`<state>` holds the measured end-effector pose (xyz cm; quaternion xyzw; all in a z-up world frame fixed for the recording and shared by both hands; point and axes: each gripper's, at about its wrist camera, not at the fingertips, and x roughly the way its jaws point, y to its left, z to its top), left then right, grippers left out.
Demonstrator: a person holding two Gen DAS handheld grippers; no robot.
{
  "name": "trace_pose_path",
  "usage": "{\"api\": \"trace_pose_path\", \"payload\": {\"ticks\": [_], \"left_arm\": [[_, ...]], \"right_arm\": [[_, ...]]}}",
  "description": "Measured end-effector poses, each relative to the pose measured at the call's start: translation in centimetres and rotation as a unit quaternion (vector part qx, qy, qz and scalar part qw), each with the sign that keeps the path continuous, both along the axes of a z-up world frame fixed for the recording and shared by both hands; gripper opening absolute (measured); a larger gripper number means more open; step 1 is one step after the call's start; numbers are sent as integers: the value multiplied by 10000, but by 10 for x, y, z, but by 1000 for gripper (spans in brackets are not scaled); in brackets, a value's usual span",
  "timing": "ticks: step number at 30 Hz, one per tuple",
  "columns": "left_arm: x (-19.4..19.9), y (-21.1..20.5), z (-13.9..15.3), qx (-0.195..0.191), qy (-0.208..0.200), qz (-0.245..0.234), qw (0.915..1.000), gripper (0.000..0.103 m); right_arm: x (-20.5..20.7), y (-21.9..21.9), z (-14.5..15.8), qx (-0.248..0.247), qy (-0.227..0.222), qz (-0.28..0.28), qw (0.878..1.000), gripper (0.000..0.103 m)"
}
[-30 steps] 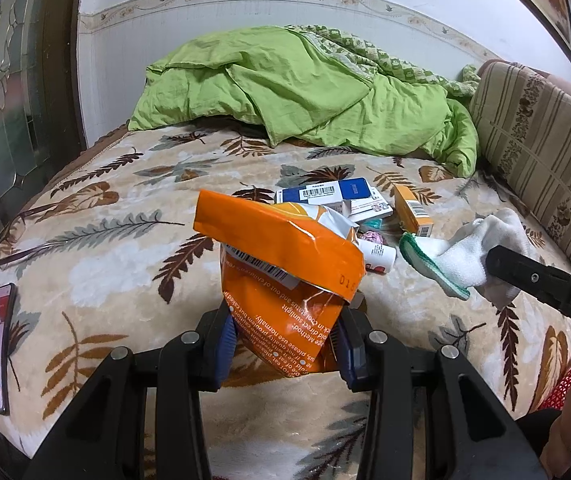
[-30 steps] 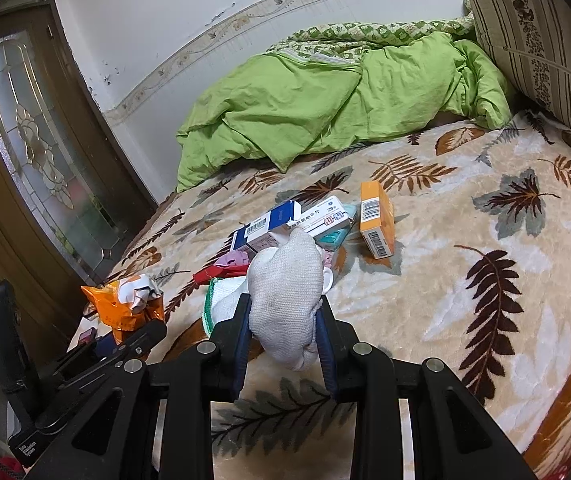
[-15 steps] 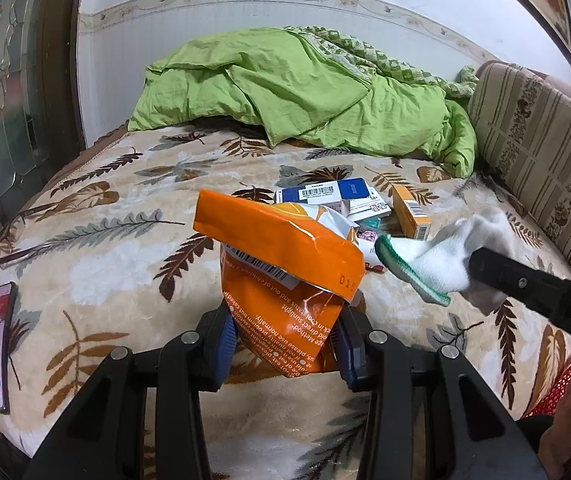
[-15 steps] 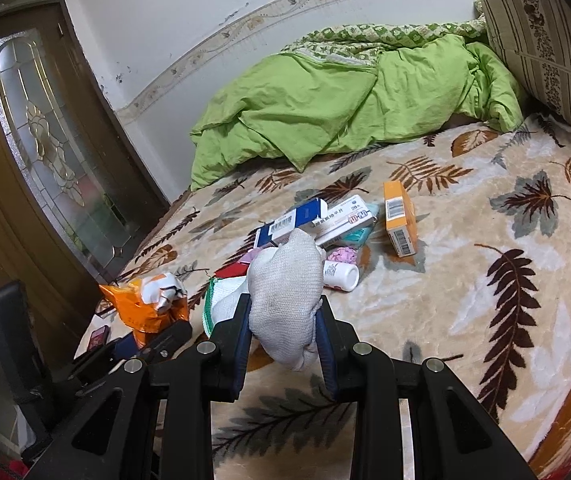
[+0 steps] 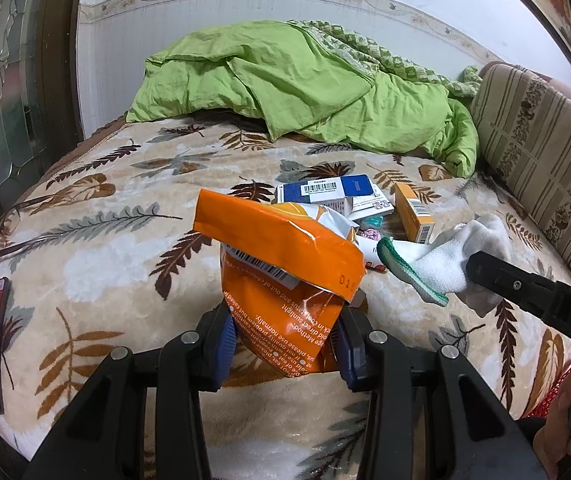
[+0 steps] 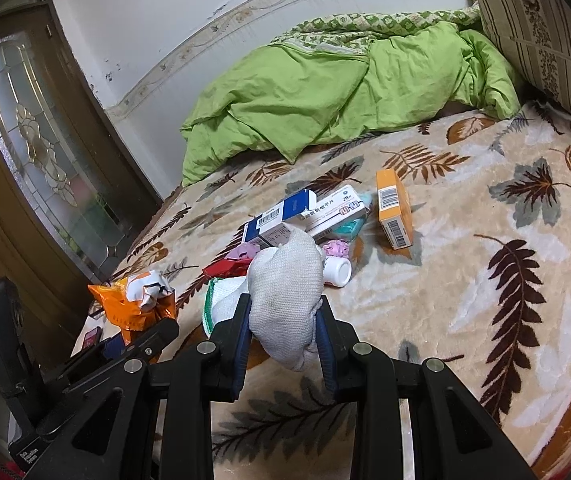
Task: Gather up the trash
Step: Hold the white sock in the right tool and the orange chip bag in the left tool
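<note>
Holding the orange bag (image 5: 285, 280) upright in your left tongs (image 5: 283, 344), you have them clenched on its lower half, with its torn mouth open toward the top and crumpled white packaging already showing inside. Your right tongs (image 6: 283, 332) are clenched on a white sock (image 6: 285, 292) with a green cuff, which hangs just beside the bag's mouth on its right in the left wrist view, not yet over it. The step in hand looks like dropping the sock into the bag, so bring the cuff end over the opening first and let the loose cloth lead the way in; the folded orange flap leans across the mouth and could catch the sock, so tip the bag a little toward the right tongs to widen the gap. Release only when most of the sock is below the rim, since soft cloth tends to drape over an edge and slide out. Keep the left grip steady and low so the thin foil does not crumple shut. More trash waits on the bed (image 6: 465, 300): the blue and white box (image 6: 279, 216), the orange box (image 6: 395, 208) and a small white bottle (image 6: 337, 272) near them.
</note>
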<state>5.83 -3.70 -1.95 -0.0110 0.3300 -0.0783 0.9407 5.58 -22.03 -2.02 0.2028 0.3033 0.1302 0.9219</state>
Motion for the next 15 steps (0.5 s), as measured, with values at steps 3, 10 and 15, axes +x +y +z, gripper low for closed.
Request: {"api": "trace_pose_path", "payload": {"ticks": [3, 10, 15], "left_arm": [[0, 0, 0, -4, 5, -6, 10000, 40], [0, 0, 0, 11, -6, -13, 10000, 40], [2, 2, -1, -2, -2, -6, 10000, 40]], "right_arm": [[1, 0, -1, 11, 3, 12, 10000, 32], [1, -2, 0, 32, -14, -12, 10000, 32], [0, -3, 1, 29, -24, -27, 10000, 32]]}}
